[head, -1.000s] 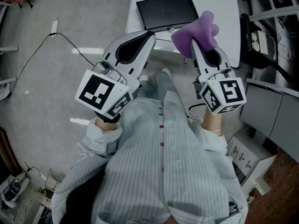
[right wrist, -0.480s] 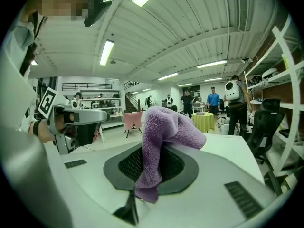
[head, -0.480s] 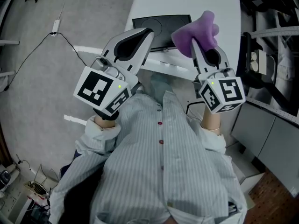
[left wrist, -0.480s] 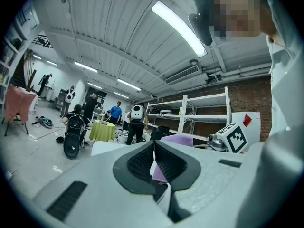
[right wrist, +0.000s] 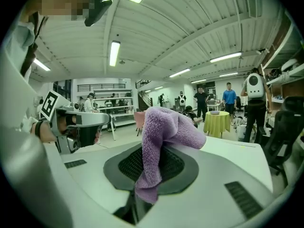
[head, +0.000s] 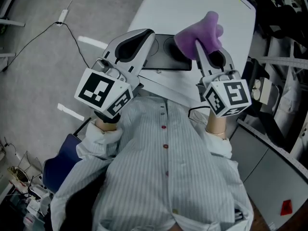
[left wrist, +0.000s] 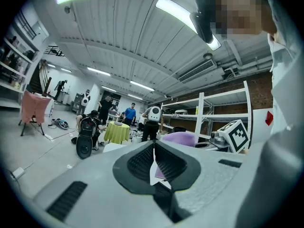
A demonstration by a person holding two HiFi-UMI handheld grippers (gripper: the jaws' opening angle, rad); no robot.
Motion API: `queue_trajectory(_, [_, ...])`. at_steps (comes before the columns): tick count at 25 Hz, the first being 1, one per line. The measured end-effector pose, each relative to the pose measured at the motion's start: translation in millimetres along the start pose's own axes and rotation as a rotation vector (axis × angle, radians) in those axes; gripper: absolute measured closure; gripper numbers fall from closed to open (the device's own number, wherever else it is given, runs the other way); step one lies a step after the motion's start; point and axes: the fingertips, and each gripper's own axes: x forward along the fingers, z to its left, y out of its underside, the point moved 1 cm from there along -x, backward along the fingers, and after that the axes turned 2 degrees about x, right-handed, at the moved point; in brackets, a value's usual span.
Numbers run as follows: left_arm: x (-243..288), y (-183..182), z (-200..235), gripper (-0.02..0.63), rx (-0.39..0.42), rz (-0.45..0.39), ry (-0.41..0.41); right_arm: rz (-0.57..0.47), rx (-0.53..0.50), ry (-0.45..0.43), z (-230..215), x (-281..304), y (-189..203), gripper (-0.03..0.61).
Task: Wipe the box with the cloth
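Note:
A flat black box lies on the white table, near its front edge. Both grippers are held level above that edge, side by side. My left gripper is shut with nothing between its jaws; its tip hangs over the box's left part. In the left gripper view the jaws meet along a thin line. My right gripper is shut on a purple cloth, which bunches out past its tip and hides the box's right end. The cloth drapes over the jaws in the right gripper view.
A cable runs over the grey floor on the left. Dark shelving and gear crowd the table's right side. A blue seat is behind my left elbow. Several people and a green-draped round table are far off.
Both grippers have travelled forward to the table; the box, earlier ahead of them, now lies under their tips. The jaws and the cloth grip are unchanged.

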Motion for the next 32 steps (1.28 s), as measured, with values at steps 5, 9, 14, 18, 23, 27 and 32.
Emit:
queue_trajectory(5, [6.0,8.6,9.9,0.598,-0.020,0.015,-0.094,0.024,-0.008,-0.091,-11.9,17.3,-0.9,0.526])
queue_trajectory(9, [4.2,16.0,22.8,0.598,-0.030,0.037,-0.153,0.037,-0.006,-0.139,-14.9,31.9,-1.6,0.526])
queue_trajectory(14, [-2.6,19.2,39.6,0.598,-0.042,0.045,-0.198,0.051,-0.001,-0.162,-11.6,46.4,-1.4,0.526])
queue_trajectory(18, [-5.7,24.2,51.1,0.598,-0.047,0.065,-0.214,0.056,-0.004,-0.174,-6.9,56.6,-3.3,0.526])
queue_trajectory(23, [-9.7,45.5,64.1,0.598,-0.064,0.127,-0.244,0.079,-0.013,-0.211,-0.8,71.6,-2.8,0.526])
queue_trajectory(27, [-13.5,67.2,75.0,0.598,-0.095,0.174,-0.271,0.109,-0.039,-0.258,7.4,88.5,-0.8,0.526])
queue_trajectory(32, [-13.6,102.0,84.8,0.597,-0.142,0.250,-0.272,0.161,-0.070,-0.330,19.2,117.4,6.0,0.526])
